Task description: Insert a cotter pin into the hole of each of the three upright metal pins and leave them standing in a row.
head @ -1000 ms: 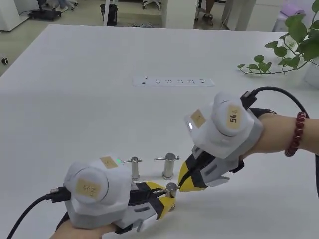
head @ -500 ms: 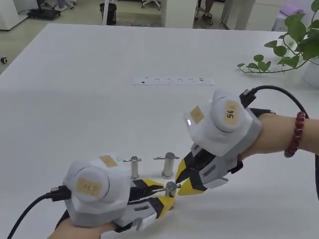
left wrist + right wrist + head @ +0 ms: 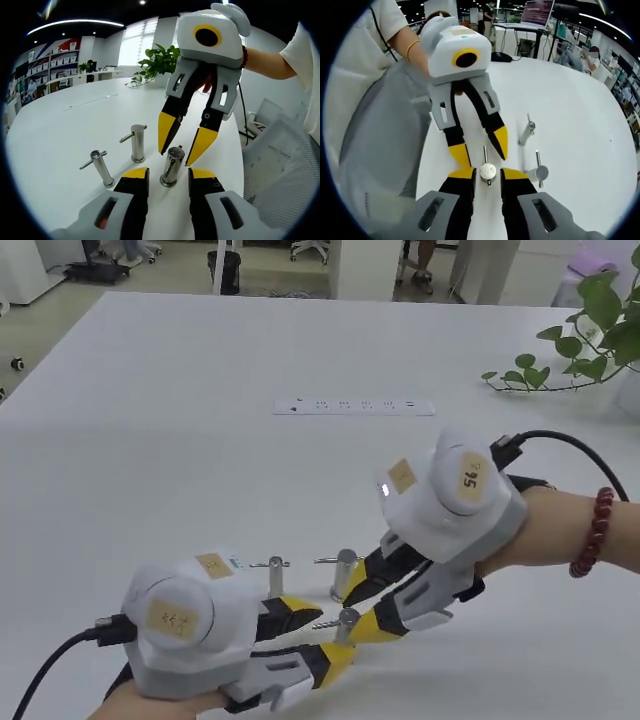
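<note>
Item: white table (image 3: 150,440), seen from above.
- Power strip (image 3: 355,406), white, at mid-table.
- Plant (image 3: 590,330), leafy, at the far right edge.
- Three metal pins, upright: rear left pin (image 3: 275,576), rear right pin (image 3: 345,572), front pin (image 3: 347,621). Each carries a cotter pin crosswise near its head.
- Left gripper (image 3: 335,632), jaws parted, reaching the front pin from the left.
- Right gripper (image 3: 358,612), jaws parted, reaching it from the right; contact with the pin possibly none, unclear.
- Beaded bracelet (image 3: 590,525), red, on the right wrist.

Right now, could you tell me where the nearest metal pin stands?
In the head view, the nearest metal pin stands low centre, between the tips of the left gripper and right gripper, in front of the other two pins.
</note>
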A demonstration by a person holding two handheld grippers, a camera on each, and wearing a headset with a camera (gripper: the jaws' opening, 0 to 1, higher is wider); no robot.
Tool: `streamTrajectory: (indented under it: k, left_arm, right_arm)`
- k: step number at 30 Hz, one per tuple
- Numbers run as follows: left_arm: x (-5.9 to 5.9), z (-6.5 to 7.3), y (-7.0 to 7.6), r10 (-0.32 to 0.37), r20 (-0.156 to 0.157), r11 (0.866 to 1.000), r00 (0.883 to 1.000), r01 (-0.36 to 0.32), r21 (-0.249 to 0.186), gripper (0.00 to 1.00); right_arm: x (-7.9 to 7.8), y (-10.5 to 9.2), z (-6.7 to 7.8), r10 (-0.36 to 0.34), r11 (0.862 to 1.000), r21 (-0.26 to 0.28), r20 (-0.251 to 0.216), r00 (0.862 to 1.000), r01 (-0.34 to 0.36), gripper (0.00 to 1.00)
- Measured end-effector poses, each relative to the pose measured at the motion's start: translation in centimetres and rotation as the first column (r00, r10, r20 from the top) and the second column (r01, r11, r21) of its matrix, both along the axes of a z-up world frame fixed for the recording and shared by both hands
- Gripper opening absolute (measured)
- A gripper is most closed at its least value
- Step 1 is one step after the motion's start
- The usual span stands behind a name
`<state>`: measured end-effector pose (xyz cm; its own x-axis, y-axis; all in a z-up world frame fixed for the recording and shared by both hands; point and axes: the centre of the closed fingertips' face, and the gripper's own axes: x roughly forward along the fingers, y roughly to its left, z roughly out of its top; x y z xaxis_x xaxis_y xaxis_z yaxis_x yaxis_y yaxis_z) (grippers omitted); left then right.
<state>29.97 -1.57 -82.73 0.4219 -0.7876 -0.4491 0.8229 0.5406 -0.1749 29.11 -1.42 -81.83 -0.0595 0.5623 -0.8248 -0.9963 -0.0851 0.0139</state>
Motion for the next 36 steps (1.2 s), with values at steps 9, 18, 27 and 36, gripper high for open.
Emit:
streamTrajectory:
  k: [9, 18, 27, 36]
  left_arm:
    - [-0.1, 0.3, 0.2, -0.001, 0.009, 1.0, 1.0, 0.001, -0.005, 0.31]
    - [-0.4, 0.7, 0.7, -0.005, 0.02, 1.0, 1.0, 0.005, -0.013, 0.33]
    - [-0.7, 1.0, 1.2, -0.011, 0.036, 1.0, 0.999, 0.012, -0.029, 0.35]
    - [-1.0, 1.3, 1.7, -0.012, 0.04, 0.999, 0.999, 0.014, -0.048, 0.38]
  right_arm:
    - [0.2, 0.0, -0.6, -0.006, 1.0, 0.005, 0.012, 1.0, 0.006, 0.18]
    - [0.2, 0.2, -0.8, -0.02, 0.998, 0.051, -0.001, 1.0, 0.02, 0.16]
    - [0.2, 0.3, -0.7, -0.042, 0.995, 0.088, -0.009, 0.999, 0.043, 0.15]
    - [0.3, 0.2, -0.6, -0.063, 0.992, 0.106, -0.009, 0.998, 0.064, 0.14]
